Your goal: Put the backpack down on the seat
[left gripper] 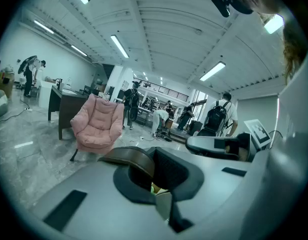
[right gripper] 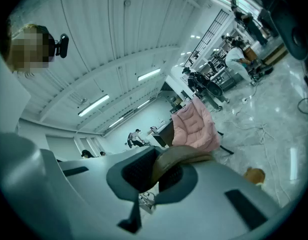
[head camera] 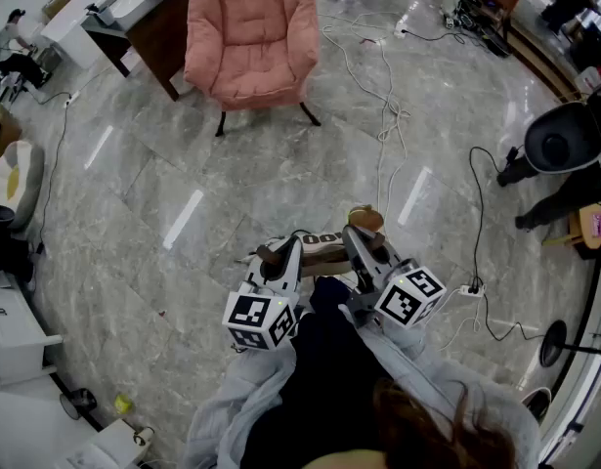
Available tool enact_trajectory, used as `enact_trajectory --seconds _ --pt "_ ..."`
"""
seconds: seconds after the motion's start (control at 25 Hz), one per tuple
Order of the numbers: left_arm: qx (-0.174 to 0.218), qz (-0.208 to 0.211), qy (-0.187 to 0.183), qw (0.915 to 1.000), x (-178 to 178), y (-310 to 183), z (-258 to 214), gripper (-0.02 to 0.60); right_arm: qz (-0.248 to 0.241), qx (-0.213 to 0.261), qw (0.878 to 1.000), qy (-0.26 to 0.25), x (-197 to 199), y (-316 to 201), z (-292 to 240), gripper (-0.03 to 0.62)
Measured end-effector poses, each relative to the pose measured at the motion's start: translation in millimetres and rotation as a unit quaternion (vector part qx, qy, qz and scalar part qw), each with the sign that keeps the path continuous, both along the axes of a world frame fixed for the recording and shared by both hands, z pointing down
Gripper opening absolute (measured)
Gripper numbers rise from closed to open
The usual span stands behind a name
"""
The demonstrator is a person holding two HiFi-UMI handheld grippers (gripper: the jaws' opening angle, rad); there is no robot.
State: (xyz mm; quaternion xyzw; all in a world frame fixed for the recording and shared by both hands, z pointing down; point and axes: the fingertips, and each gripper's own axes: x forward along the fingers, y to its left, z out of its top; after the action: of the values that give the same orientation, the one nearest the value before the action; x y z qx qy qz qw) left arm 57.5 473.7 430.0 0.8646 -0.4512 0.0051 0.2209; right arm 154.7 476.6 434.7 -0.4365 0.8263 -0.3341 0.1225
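I have the left gripper (left gripper: 149, 176) pinched tight on a brown strap (left gripper: 129, 156), and the right gripper (right gripper: 159, 176) clamped on another strap (right gripper: 183, 154). The backpack (head camera: 324, 250) hangs between them, well apart from the pink chair (head camera: 251, 37) across the floor.

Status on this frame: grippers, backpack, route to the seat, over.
Left gripper and right gripper both shut on brown straps. Backpack hangs between them, not yet on pink armchair. Cables lie on the floor ahead.
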Motion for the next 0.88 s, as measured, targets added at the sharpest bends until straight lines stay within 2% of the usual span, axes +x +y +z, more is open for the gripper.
enact_trajectory --seconds 0.24,0.48,0.76,0.88 --pt "0.022 -0.007 0.001 0.9997 -10.0 75.1 -12.4 0.014 -0.004 0.005 0.999 0.048 -10.6 83.3 0.2 0.008" --pt "0.035 0.000 0.014 0.9993 -8.5 116.5 -19.9 0.014 0.014 0.017 0.998 0.052 -8.1 126.1 -11.4 0.008" --pt "0.023 -0.007 0.025 0.9994 -8.2 129.3 -1.3 0.014 0.011 0.020 0.998 0.059 -6.8 137.0 -0.8 0.008" --pt "0.021 -0.005 0.025 0.9995 -6.4 113.7 0.0 0.014 0.016 0.023 0.996 0.090 -4.9 118.3 1.8 0.008"
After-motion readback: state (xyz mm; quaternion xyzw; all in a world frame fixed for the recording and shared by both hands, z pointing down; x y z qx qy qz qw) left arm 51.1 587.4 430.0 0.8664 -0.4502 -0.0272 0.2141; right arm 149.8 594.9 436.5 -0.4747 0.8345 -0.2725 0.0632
